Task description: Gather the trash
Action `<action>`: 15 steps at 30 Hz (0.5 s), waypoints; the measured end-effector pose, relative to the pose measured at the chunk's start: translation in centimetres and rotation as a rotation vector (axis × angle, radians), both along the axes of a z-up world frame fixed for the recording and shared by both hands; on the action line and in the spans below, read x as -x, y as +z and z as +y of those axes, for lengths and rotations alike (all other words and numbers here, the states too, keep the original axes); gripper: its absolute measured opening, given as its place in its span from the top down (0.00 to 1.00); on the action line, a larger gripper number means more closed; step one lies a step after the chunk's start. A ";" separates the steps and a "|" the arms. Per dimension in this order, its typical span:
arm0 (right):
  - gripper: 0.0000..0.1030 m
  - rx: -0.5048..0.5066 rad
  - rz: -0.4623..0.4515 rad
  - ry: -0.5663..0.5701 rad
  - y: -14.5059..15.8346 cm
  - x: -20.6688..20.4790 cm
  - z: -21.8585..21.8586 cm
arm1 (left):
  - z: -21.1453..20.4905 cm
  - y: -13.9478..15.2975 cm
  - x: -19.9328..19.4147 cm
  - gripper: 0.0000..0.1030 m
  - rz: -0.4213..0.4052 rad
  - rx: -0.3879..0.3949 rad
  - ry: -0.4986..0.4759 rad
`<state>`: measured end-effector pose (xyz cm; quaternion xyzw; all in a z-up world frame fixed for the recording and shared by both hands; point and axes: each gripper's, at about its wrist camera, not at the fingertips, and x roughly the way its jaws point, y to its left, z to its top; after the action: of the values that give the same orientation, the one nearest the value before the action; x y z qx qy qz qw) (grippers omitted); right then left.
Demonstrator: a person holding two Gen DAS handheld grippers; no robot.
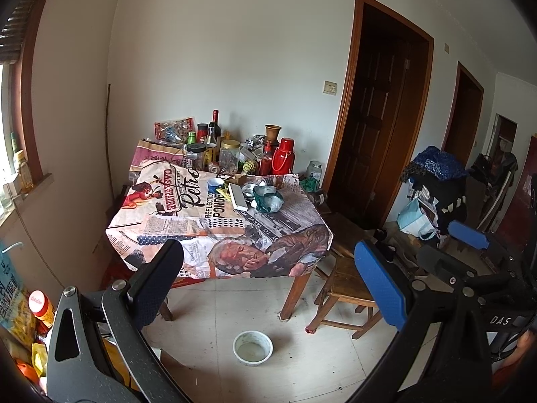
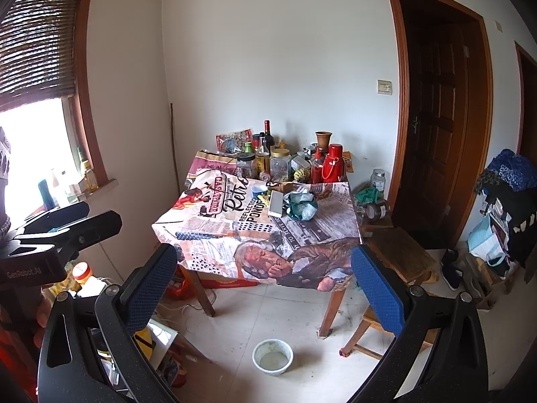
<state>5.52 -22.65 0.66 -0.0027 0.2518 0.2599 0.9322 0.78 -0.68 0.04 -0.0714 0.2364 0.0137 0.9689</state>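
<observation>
The left gripper (image 1: 268, 268) and right gripper (image 2: 265, 268) are held with jaws wide apart, nothing between them. Crumpled green-and-white trash (image 2: 301, 205) is seen on the cloth-covered table (image 2: 214, 235), well apart from both.

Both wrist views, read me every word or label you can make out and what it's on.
"CASA", "Retro", "REFLECTION", "PONDER": printed newspaper-style tablecloth on the wooden table.
"DAS": black body of the right gripper.
"GenRobot.AI": black body of the left gripper.
Orange-capped jar, bottle labels, tablecloth small print: too blurred.
</observation>
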 end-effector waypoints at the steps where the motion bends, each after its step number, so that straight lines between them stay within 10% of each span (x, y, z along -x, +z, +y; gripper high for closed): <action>1: 0.00 -0.001 0.001 0.001 0.0 -0.1 -0.2 | -0.1 0.0 0.0 0.01 -0.002 -0.001 0.000; 15: 0.00 -0.005 0.005 0.021 -0.2 -1.1 -1.0 | -0.5 0.0 -0.5 0.00 0.000 -0.005 0.003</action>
<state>6.58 -23.68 0.42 -0.0023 0.2534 0.2701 0.9289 1.27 -1.18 0.03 -0.0692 0.2364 0.0157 0.9691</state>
